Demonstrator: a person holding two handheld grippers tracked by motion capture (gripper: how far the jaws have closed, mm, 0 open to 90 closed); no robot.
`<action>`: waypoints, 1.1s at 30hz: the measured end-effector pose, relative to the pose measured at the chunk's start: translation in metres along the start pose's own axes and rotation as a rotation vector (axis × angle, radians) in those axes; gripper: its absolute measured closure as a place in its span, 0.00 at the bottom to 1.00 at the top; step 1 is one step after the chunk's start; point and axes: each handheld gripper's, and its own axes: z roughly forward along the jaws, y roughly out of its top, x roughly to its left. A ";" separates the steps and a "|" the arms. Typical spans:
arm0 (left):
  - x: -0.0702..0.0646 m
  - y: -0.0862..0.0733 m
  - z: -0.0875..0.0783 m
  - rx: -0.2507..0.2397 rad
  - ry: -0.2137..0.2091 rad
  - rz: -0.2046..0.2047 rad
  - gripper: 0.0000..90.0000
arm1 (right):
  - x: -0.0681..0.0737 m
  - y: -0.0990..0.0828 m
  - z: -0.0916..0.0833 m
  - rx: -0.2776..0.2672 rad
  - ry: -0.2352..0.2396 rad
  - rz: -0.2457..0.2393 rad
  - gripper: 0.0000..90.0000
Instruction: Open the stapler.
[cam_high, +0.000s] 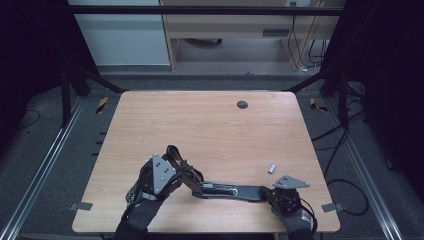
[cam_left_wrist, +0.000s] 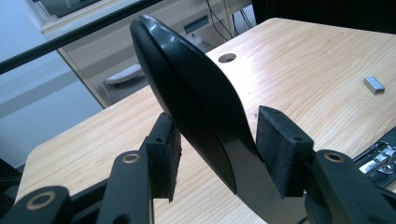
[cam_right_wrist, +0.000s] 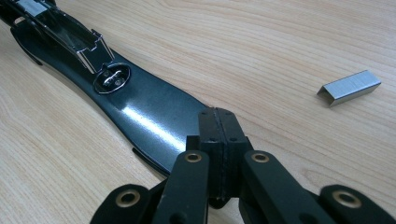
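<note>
opened stapler (cam_high: 227, 190) lying flat near the table (cam_high: 210, 120) front edge. right gripper (cam_right_wrist: 219, 135), jaws pressed together, pins its base end; left gripper (cam_left_wrist: 219, 149), jaws parted and clear of the raised lid (cam_left_wrist: 187, 88). staple strip (cam_right_wrist: 349, 87) lies just beside the base. risk: the unheld lid may drop shut before loading.

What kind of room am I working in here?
Probably a lab or office recording setup: a light wooden table fenced by a black metal frame, loose cables on the grey floor, and a pale wooden desk behind.
</note>
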 end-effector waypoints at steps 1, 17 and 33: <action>0.001 -0.001 0.000 0.000 0.000 -0.002 0.56 | 0.000 0.000 0.000 0.000 0.001 0.005 1.00; 0.013 -0.018 -0.006 0.003 0.012 -0.055 0.52 | -0.001 0.000 0.001 -0.004 0.009 0.000 1.00; 0.021 -0.029 -0.010 0.008 0.009 -0.098 0.49 | -0.001 0.001 0.001 -0.003 0.012 0.003 1.00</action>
